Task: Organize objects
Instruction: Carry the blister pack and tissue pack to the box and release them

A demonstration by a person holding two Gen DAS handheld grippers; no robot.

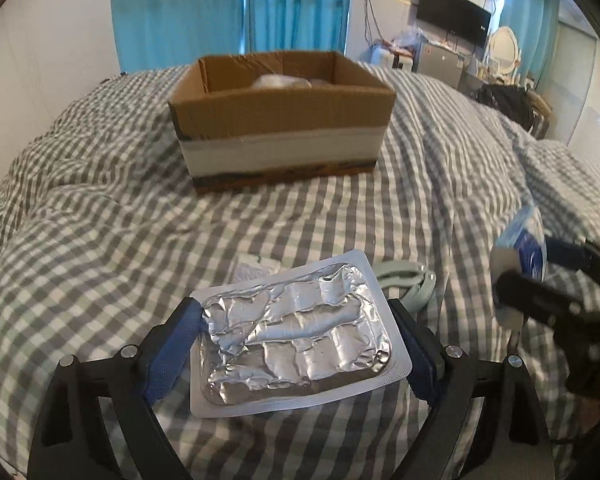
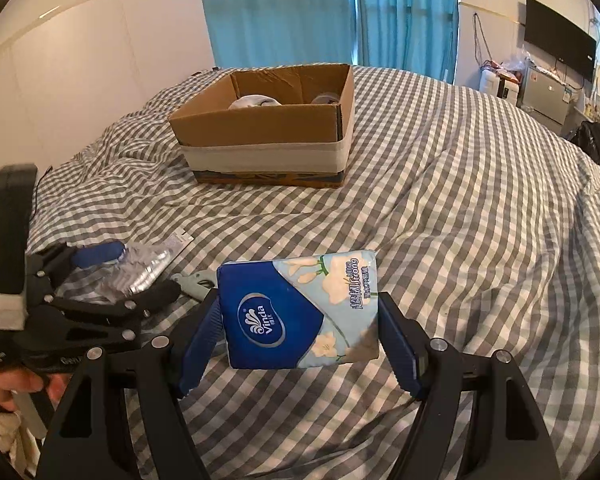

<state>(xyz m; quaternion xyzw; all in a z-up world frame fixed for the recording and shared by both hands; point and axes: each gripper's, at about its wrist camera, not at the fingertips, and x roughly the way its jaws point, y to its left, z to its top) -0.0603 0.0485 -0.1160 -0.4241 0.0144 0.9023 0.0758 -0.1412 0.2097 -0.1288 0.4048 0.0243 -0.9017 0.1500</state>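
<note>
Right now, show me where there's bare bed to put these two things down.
Free: the checked quilt between the cardboard box and both grippers, and right of the tissue pack. Crowded: beside the blister pack, where a small sachet and pale green clip lie.

The right gripper clamped a blue Vinda tissue pack between its jaws, held above the checked bed cover. At far left, the left gripper gripped a foil blister pack. An open cardboard box sat farther back on the bed.
</note>
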